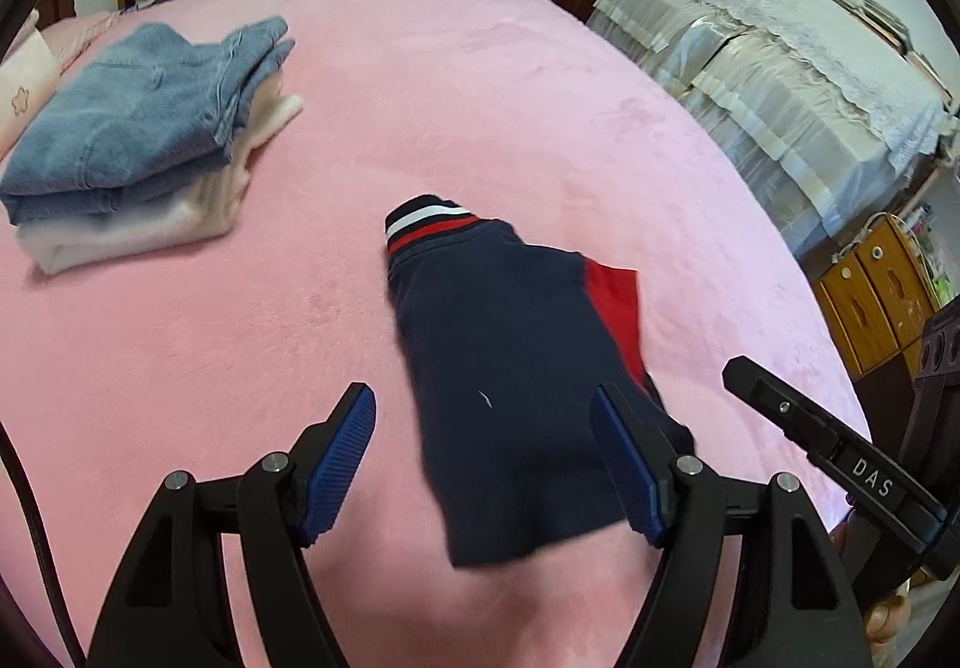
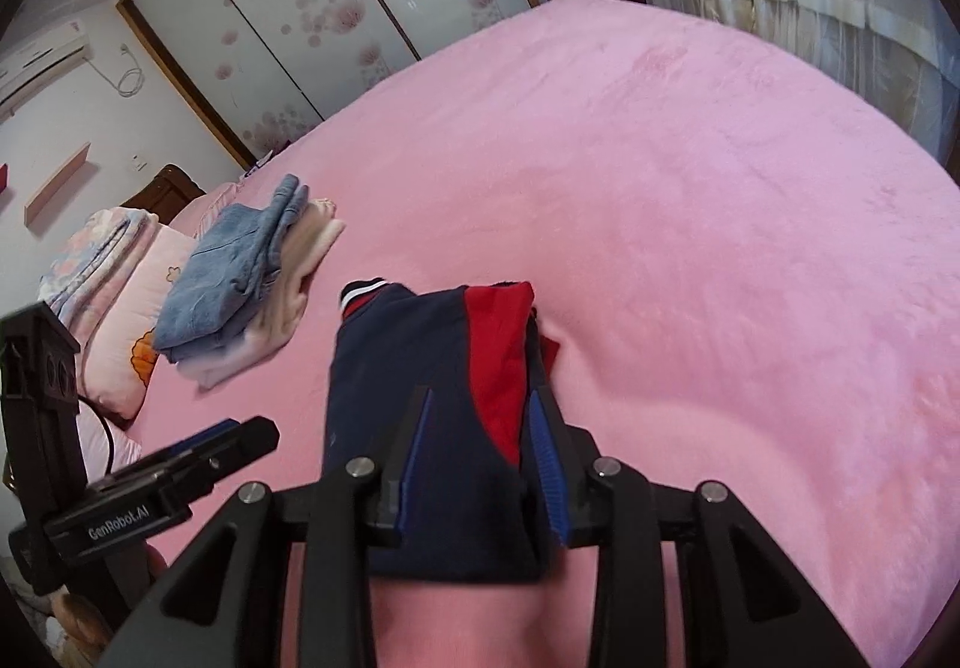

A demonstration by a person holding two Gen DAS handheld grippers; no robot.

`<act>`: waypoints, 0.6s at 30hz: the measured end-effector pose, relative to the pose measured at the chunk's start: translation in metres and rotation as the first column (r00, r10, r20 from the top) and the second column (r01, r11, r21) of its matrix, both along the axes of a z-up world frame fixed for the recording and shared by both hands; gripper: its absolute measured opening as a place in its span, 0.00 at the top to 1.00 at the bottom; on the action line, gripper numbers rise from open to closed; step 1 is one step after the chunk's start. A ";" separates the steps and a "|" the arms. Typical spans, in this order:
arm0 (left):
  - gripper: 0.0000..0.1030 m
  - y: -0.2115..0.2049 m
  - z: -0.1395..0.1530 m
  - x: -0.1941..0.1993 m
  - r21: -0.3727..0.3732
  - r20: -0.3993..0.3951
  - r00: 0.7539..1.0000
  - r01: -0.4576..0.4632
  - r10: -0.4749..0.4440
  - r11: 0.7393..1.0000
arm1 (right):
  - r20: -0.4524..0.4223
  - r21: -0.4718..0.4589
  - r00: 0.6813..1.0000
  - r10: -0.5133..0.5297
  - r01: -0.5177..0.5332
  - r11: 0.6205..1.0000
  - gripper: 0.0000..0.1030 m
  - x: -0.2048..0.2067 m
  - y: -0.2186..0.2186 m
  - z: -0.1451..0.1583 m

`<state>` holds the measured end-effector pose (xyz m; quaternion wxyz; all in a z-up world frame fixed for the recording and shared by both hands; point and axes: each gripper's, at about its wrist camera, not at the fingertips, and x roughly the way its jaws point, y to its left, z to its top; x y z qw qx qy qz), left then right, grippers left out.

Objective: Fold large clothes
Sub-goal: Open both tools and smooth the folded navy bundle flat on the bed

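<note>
The folded navy-and-red knit garment with a striped red, white and navy ribbed band (image 1: 510, 368) lay on the pink plush bedspread (image 1: 480, 98), its band end pointing to 12 o'clock and its near folded edge toward 6 o'clock. In the left wrist view the left gripper (image 1: 483, 422) stood released, blue pads wide apart on either side of the garment's near half, neither pad pressing the cloth. In the right wrist view the right gripper (image 2: 480, 422) had its pads closer together with the garment's red-panelled side between them; whether they pressed the cloth could not be told. At 10 o'clock from the garment, well apart, sat a stack of folded blue denim on cream and pale pink knitwear (image 1: 138, 140). From 12 to 3 o'clock the bedspread ran bare to its rounded far edge. Beyond that edge stood a lace-draped piece of furniture (image 1: 780, 44), and yellow wooden drawers (image 1: 870, 296) at 3 o'clock.
</note>
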<state>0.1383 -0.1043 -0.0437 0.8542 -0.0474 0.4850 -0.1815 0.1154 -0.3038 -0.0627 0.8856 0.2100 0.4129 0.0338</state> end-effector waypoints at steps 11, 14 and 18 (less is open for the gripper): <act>0.29 0.012 0.036 -0.043 0.054 0.060 0.996 -0.076 0.072 0.996 | 0.068 -0.137 0.994 0.085 -0.075 0.988 0.57 -0.037 0.027 0.039; 0.21 0.015 0.039 -0.044 0.063 0.054 0.995 -0.088 0.085 0.994 | 0.084 -0.230 0.991 0.100 -0.078 0.970 0.51 -0.039 0.035 0.051; 0.20 0.016 0.038 -0.038 0.053 0.024 0.997 -0.079 0.078 0.995 | 0.098 -0.316 0.991 0.091 -0.055 0.947 0.33 -0.036 0.036 0.059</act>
